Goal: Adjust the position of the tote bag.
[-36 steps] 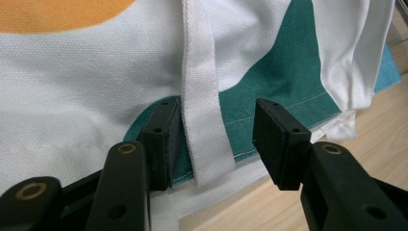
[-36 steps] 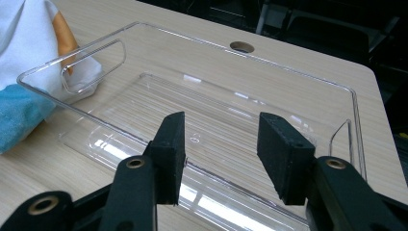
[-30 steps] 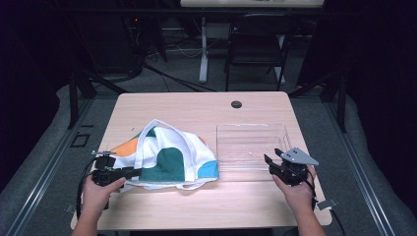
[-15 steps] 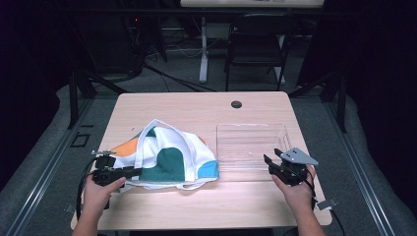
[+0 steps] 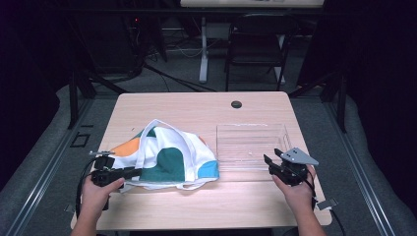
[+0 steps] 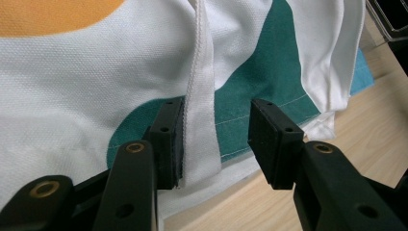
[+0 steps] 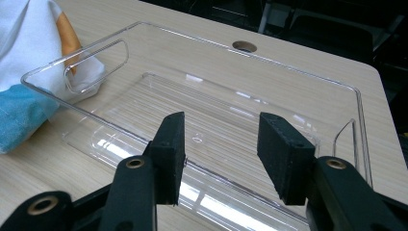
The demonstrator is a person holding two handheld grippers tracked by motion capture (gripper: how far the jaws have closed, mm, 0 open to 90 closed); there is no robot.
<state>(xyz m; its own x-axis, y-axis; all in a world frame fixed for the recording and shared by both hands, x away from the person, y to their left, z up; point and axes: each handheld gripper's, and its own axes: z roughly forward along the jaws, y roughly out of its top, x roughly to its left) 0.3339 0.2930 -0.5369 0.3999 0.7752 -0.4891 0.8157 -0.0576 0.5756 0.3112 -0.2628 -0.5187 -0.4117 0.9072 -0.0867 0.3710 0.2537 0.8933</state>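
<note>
Left gripper closing on the cloth's strap, right one waiting at the tray

On the worktop (image 5: 196,206), the cloth (image 5: 167,160) lies lower left of the clear tray (image 5: 251,145); closing off-centre could pinch only the white strap (image 6: 199,120) and drag the rest (my guess). Left gripper (image 6: 216,139), half open, has just been narrowing, strap against one pad; right gripper (image 7: 221,154) half open, empty

Garment (image 5: 167,160): white fabric with large teal, orange and light-blue patches; its strap (image 6: 201,120), between the left gripper's (image 6: 216,134) black jaws, is plain white. Tray (image 7: 231,120) ahead of the right gripper (image 7: 221,144): colourless, transparent. Table (image 5: 196,105): light wood grain.
</note>
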